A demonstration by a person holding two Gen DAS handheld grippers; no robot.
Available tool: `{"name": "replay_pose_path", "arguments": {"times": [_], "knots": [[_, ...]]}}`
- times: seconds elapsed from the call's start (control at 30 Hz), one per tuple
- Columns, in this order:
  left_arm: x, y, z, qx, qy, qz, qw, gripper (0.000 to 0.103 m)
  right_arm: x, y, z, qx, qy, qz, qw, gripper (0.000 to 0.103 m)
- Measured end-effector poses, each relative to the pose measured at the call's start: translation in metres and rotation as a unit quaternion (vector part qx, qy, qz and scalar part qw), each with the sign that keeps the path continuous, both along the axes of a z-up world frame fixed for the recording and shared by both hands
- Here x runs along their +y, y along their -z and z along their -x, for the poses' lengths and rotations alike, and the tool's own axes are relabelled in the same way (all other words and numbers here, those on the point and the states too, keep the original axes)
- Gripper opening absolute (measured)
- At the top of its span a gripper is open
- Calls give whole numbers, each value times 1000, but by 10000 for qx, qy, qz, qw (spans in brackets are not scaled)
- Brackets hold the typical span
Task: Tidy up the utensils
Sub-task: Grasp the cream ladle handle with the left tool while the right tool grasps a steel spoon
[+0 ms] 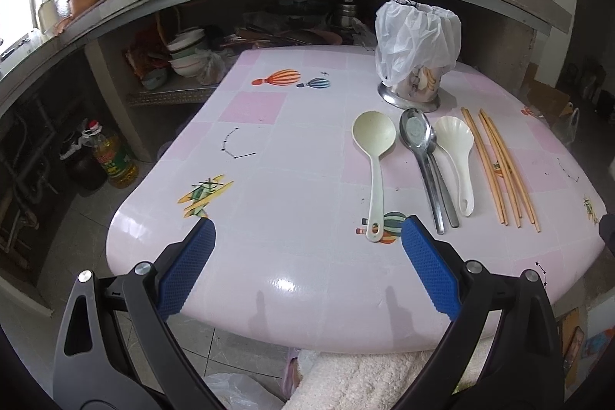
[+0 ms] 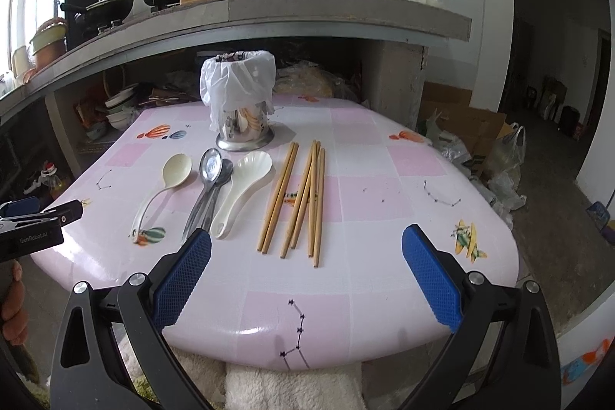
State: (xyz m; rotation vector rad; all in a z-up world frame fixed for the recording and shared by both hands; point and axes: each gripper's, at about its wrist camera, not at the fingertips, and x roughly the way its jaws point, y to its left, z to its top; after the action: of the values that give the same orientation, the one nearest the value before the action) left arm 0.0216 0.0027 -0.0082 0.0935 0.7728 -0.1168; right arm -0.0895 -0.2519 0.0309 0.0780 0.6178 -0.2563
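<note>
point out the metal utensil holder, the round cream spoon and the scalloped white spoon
metal utensil holder [image 2: 243, 137]: right wrist view, on its bare steel wall
round cream spoon [image 2: 177, 170]: right wrist view, on its bowl
scalloped white spoon [image 1: 454, 137]: left wrist view, on its bowl

Both views look forward and slightly down along open blue-padded fingers, from just off the near edge of the pink surface [image 1: 292, 179], facing the shelf at the back. The left claw [image 1: 307, 229] sits toward the near left, so the holder [image 1: 417, 64], spoons [image 1: 430, 164] and chopsticks [image 1: 499, 168] fall in the right half of its frame. The right claw [image 2: 306, 237] looks from further right, with the chopsticks [image 2: 296, 202] near centre and the spoons [image 2: 209, 191] left of them. Both share the surface, the holder [image 2: 240, 106] and the utensil row. The right view also catches the left claw [image 2: 42, 218] at its left edge.
</note>
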Motion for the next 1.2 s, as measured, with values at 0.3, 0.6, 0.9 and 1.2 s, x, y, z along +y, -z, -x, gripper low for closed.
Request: {"name": "replay_pose_path", "arguments": {"times": [0.3, 0.6, 0.9, 1.2], "knots": [[-3, 5, -31, 85, 625, 554, 9965, 94, 6, 4, -32, 353, -115, 255, 9990, 97], [-9, 15, -56, 330, 1028, 1269, 9860, 95, 12, 3, -78, 94, -599, 187, 9980, 97], [-26, 25, -105, 93, 1232, 1068, 9866, 95, 7, 10, -120, 12, -859, -283, 9959, 97], [-64, 60, -174, 512, 1403, 391, 9880, 95, 1, 30, -135, 201, -937, -403, 9946, 97]]}}
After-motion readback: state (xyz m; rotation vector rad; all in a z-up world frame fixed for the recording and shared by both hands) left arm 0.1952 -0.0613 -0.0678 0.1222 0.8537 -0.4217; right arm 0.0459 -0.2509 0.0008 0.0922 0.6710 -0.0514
